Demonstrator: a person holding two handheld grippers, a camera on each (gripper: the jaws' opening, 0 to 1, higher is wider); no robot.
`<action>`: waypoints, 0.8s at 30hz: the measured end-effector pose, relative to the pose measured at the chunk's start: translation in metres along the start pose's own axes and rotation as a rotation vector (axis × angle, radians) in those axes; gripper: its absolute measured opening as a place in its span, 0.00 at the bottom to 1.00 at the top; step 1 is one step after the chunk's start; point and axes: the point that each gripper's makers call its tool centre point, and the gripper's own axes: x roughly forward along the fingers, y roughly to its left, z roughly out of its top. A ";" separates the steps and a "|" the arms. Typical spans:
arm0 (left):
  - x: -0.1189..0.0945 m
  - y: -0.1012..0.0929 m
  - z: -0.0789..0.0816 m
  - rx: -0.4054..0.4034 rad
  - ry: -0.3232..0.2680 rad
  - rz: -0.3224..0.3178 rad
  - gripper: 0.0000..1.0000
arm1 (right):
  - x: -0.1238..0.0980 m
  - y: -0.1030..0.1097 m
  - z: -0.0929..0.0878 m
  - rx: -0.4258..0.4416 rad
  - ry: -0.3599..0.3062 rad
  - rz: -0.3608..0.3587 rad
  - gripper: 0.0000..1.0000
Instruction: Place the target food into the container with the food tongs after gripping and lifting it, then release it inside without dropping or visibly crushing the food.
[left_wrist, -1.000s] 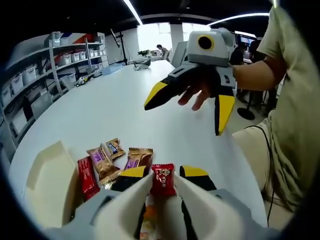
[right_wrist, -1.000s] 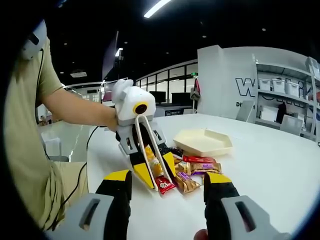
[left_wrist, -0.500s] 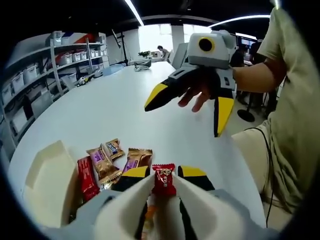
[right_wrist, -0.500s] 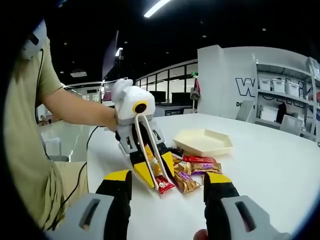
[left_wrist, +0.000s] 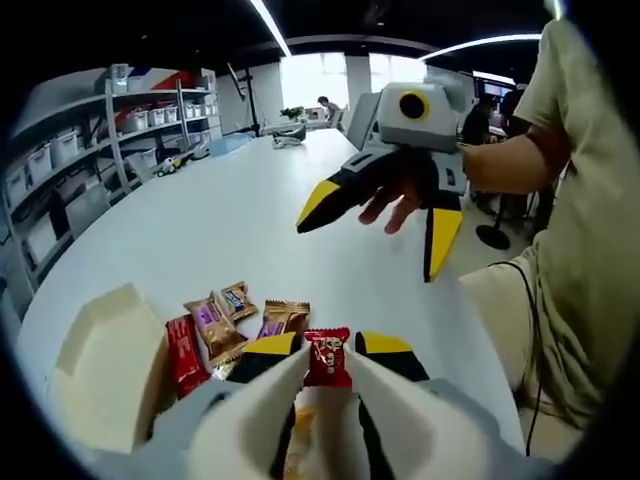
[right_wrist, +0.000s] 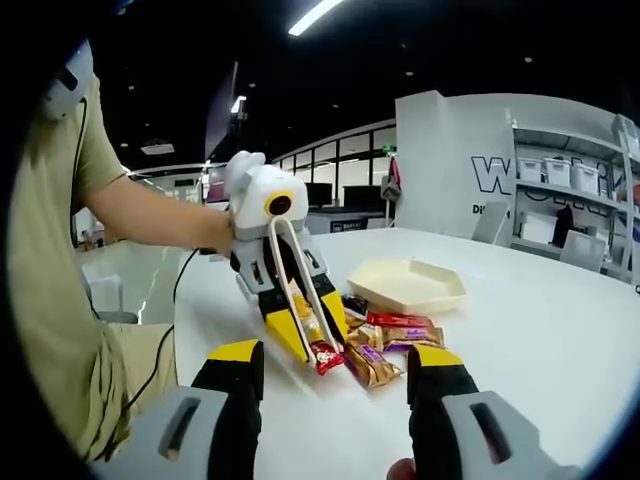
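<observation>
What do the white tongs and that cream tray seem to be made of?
The tongs look like smooth white plastic, thin and evenly coloured with a dull sheen. The tray looks like matte moulded pulp or plastic: cream, hexagonal, with a thin raised rim; the pictures can't settle which.

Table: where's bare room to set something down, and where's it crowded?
Bare: the long stretch of white table beyond the candy pile, running toward the shelves; also the tabletop right of the cream tray in the right gripper view. Crowded: near edge, where the tongs hold a red candy beside the pile.
</observation>
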 end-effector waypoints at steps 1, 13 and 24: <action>-0.002 0.001 0.000 0.002 0.000 0.002 0.21 | 0.000 0.000 0.000 0.000 0.000 0.000 0.56; -0.025 0.014 0.009 -0.003 -0.019 0.029 0.21 | 0.000 0.000 0.001 0.002 -0.006 0.002 0.56; -0.047 0.033 0.017 0.001 -0.029 0.069 0.21 | 0.000 0.000 0.001 0.000 -0.007 0.002 0.56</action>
